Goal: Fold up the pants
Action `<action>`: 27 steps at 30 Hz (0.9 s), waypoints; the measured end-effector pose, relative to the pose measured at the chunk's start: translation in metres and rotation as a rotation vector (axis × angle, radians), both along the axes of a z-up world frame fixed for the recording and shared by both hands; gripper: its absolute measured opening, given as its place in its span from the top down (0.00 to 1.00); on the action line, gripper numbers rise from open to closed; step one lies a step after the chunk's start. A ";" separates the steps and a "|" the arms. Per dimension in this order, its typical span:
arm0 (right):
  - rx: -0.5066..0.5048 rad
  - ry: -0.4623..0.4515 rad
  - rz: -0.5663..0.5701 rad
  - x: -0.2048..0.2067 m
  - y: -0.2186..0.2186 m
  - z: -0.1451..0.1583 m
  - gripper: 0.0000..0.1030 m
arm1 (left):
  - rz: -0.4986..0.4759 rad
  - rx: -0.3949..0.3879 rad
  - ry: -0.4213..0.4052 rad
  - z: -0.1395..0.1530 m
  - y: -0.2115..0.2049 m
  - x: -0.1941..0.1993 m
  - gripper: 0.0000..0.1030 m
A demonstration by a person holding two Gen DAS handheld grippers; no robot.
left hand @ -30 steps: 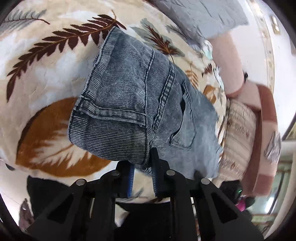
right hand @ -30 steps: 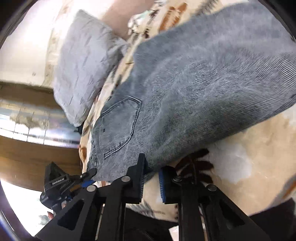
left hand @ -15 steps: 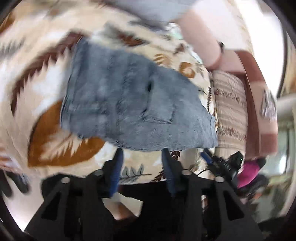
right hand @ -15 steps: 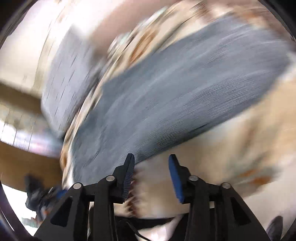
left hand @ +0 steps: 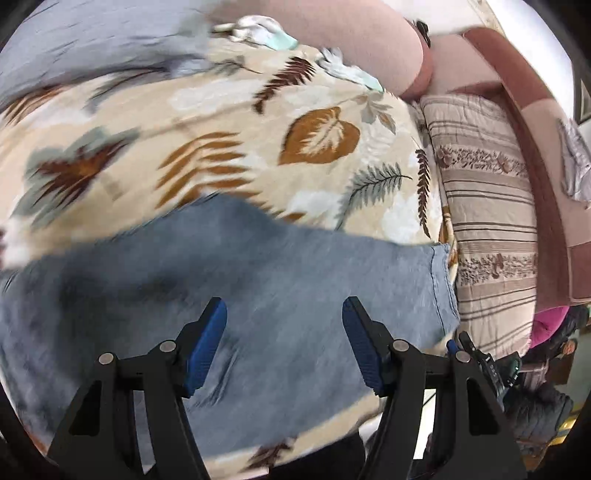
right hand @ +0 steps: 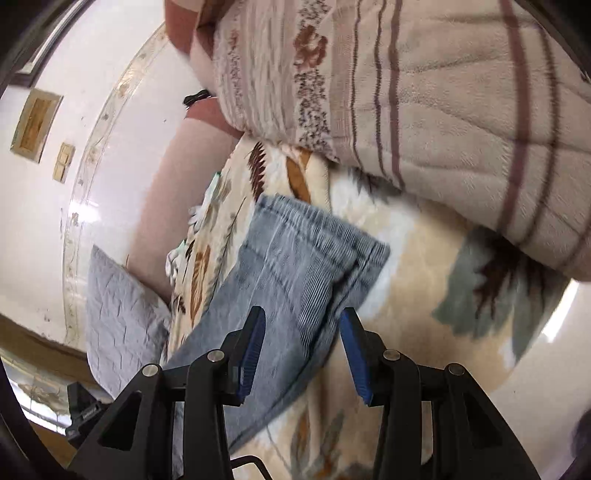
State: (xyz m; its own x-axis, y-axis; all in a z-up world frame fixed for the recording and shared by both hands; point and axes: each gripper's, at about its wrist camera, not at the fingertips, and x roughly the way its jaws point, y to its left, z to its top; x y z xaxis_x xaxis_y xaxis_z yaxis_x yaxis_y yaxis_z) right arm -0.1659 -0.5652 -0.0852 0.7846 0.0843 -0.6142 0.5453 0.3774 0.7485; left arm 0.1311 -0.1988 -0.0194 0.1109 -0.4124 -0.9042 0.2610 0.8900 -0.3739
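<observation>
My left gripper (left hand: 282, 341) hangs over the jeans (left hand: 229, 295) with its blue pads (left hand: 207, 345) spread and the jaws opening wider; the denim lies below and between them, but neither pad presses on it. A second ago those pads were nearly together, pinching the hem at the folded edge. My right gripper (right hand: 301, 347) has let go as well: its pads stand apart over the near end of the jeans (right hand: 295, 273), where a second ago they were almost shut at the cloth's edge. Nothing is clamped in either one now.

The jeans lie flat on the bed (left hand: 229, 122), folded into a grey-blue strip near the edge closest to me (much of it is blurred in the left view). One stitched end reaches toward the bed's right edge, stopping just beside the striped quilt (left hand: 487, 221); in the earlier frames I was looking at the back pocket and the doubled leg instead. In the right view the ribbed hem points toward the quilt (right hand: 443, 92), which is bundled along that side.

Farther off, a grey pillow (right hand: 122, 325) sits at the far corner against the pink headboard (left hand: 332, 29). I can read no writing or label anywhere, apart from a tiny illegible mark on the black device (right hand: 83, 413) at the lower left.
</observation>
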 end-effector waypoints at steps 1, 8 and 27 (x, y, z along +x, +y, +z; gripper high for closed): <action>0.003 0.019 0.005 0.005 -0.002 -0.003 0.57 | -0.010 0.017 0.005 -0.005 -0.011 0.005 0.37; -0.116 0.068 0.041 0.016 -0.007 0.006 0.97 | -0.057 0.178 0.018 -0.049 -0.079 0.029 0.40; -0.040 -0.035 0.018 -0.004 -0.014 -0.031 0.60 | -0.523 0.124 -0.047 -0.025 -0.253 -0.016 0.32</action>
